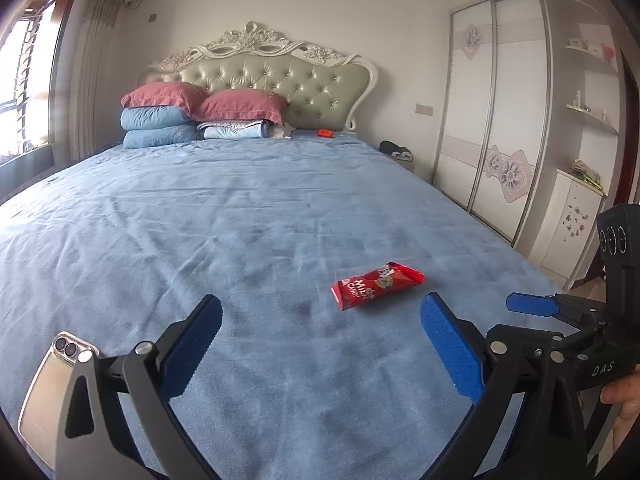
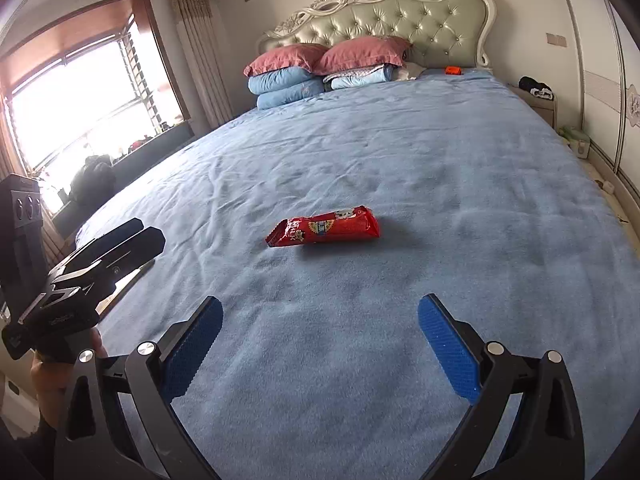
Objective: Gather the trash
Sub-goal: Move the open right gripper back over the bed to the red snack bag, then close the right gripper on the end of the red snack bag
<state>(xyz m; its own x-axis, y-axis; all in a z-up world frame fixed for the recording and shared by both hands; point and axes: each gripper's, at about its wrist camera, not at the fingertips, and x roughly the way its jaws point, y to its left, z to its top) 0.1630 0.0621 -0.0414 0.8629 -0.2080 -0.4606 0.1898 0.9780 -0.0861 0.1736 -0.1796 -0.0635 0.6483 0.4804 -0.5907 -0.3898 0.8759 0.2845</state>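
The left gripper (image 1: 320,320) has its jaws spread wide with nothing between them; the blue ribbed pads (image 1: 450,354) hang just above the blue bedspread (image 1: 240,208). The right gripper (image 2: 320,320) is the same: jaws fully apart, empty, over the near part of the bed.

The task's thing, a red candy wrapper (image 1: 376,285), lies flat on the bedspread just beyond the left gripper's tips, slightly right of the centre line and nearer its right pad, touching neither pad. From the right wrist view the same wrapper (image 2: 324,227) lies further ahead, a little left of centre, well clear of both pads, with its crimped end pointing left.

Each gripper shows in the other's camera. In the left wrist view the right gripper sits at the right edge, one blue fingertip (image 1: 530,305) visible, and part of a hand (image 1: 624,400) holds its handle. In the right wrist view the left gripper's black body appears at the left edge, with a hand (image 2: 48,376) below it. A phone (image 1: 52,392) with a pale back is mounted at the left of the left gripper.

Farther off, at the head of the bed, red pillows (image 1: 208,100) rest on folded blue quilts (image 1: 156,126) on the left, before a tufted headboard (image 1: 264,76). A small orange object (image 1: 325,133) lies on the far right of the bed near the headboard. A wardrobe (image 1: 492,120) with sliding doors stands to the right, and a bright window (image 2: 80,96) to the left.
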